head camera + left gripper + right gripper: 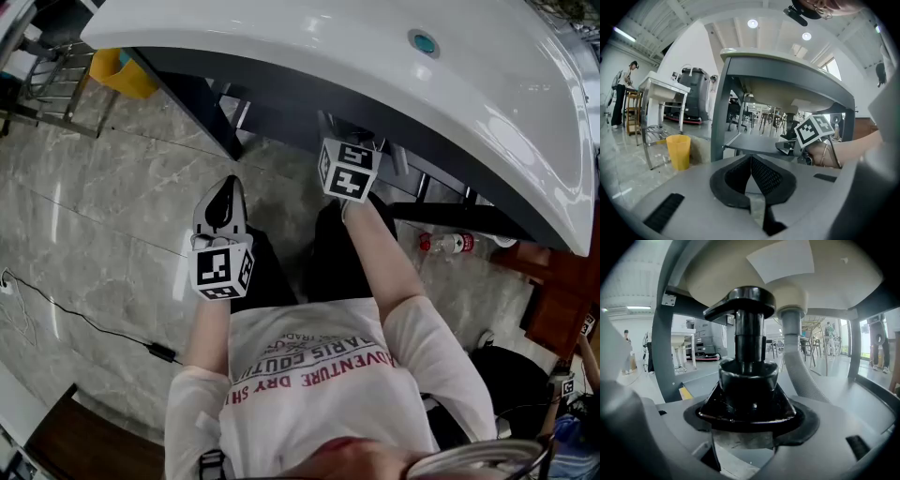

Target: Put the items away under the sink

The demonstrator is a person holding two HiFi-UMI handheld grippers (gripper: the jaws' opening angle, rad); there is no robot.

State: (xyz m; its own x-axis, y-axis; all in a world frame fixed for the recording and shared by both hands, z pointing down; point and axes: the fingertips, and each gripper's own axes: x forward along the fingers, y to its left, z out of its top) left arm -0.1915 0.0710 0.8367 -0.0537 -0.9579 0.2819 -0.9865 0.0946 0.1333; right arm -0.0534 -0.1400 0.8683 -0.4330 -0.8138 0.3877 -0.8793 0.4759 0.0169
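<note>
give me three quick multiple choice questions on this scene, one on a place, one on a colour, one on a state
1. Where does the right gripper reach?
A) under the sink
B) on top of it
C) down at the floor cable

2. What colour is the bin?
A) blue
B) red
C) yellow

3. How is the left gripper?
A) wide open
B) shut, empty
C) shut on a bottle

Answers:
1 A: the right gripper view shows the basin's underside and the hose just ahead.
2 C: the bin is plainly yellow in the left gripper view.
3 B: its jaws meet with nothing between them, while the right gripper is closed on a black item.
</note>
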